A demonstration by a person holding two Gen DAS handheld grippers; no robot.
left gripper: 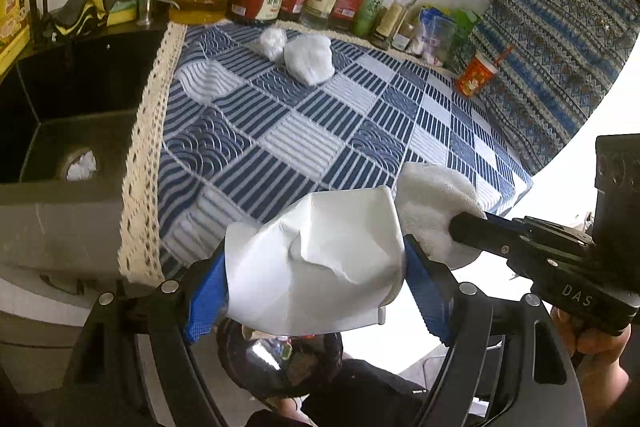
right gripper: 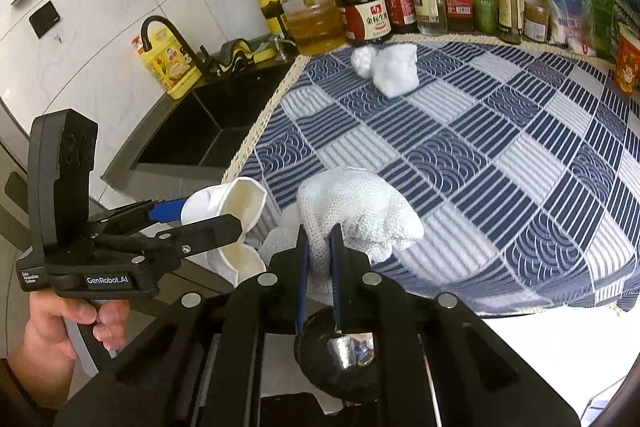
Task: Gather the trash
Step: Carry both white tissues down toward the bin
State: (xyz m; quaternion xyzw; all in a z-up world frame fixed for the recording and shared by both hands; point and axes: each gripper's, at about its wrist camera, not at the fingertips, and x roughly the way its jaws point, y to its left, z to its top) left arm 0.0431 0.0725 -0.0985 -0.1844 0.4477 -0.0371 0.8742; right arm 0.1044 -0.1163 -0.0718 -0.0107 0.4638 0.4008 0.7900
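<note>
Left gripper (left gripper: 316, 291) clamps crushed paper cup (left gripper: 320, 259), right gripper (right gripper: 320, 247) pinches white cloth wad (right gripper: 360, 215) over the table edge; thin pinch could slip, dropping it short of the bin (right gripper: 340, 359).

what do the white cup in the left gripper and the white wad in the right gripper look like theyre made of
Crushed cup: thin paper, smooth matte white, judging by its sharp creases and dents. Wad: soft, woven-looking or embossed, with a waffle-like grid texture and limp folds; it could be a cloth or a thick paper towel.
</note>
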